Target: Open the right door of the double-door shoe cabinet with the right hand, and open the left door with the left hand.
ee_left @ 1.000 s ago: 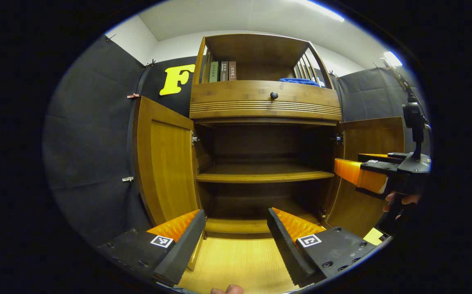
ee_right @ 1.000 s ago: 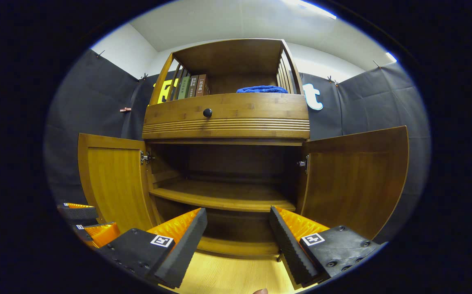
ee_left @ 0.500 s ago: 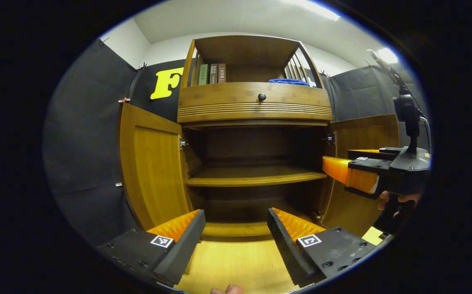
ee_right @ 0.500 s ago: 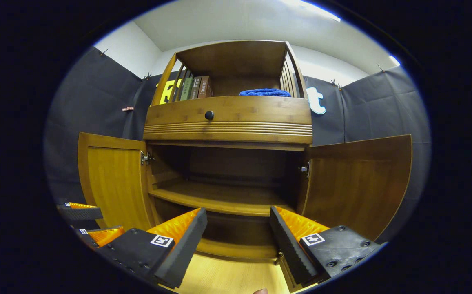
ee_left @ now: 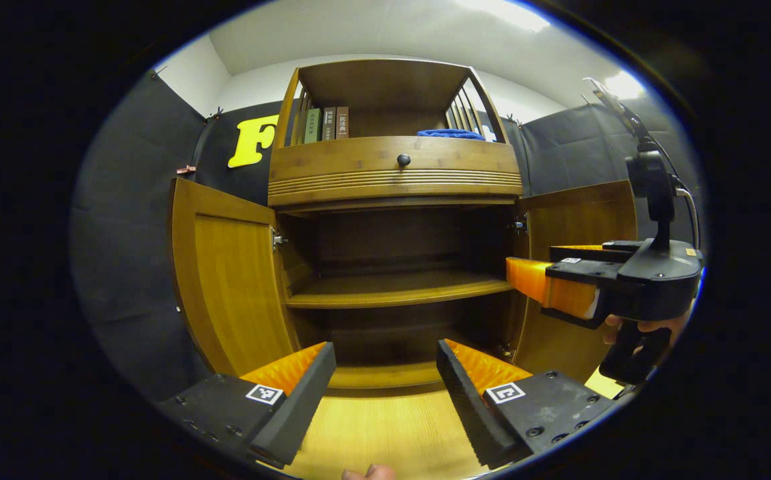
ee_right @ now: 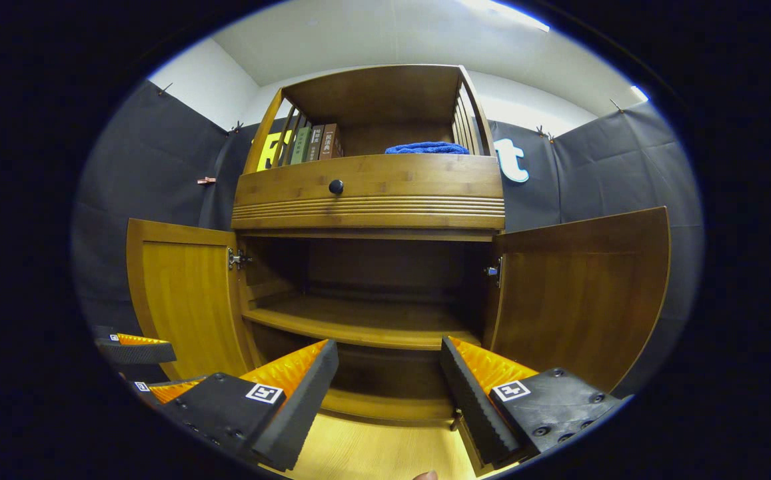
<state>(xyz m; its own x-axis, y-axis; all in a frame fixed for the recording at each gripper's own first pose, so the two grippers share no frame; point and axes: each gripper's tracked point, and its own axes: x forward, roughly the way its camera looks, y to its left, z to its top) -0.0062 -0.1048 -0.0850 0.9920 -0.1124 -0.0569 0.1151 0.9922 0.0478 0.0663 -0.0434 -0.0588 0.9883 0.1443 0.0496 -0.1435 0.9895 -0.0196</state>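
Both claws have backed off slightly from the shoe cabinet point(ee_right: 368, 193). Left door point(ee_left: 225, 280) and right door point(ee_right: 578, 300) stand open; left claw point(ee_left: 385, 393) and right claw point(ee_right: 388, 393) are spread, empty, clear of the doors.

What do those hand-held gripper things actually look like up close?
Each hand-held gripper, the left and the right, has two wedge-shaped fingers with ribbed inner faces on dark blocks with screws and small square black-and-white markers. The right one also carries a black pistol handle, a post-mounted camera and a cable.

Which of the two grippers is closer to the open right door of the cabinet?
Right. The right gripper hangs just in front of the right door; the left gripper faces the cabinet's middle, farther off.
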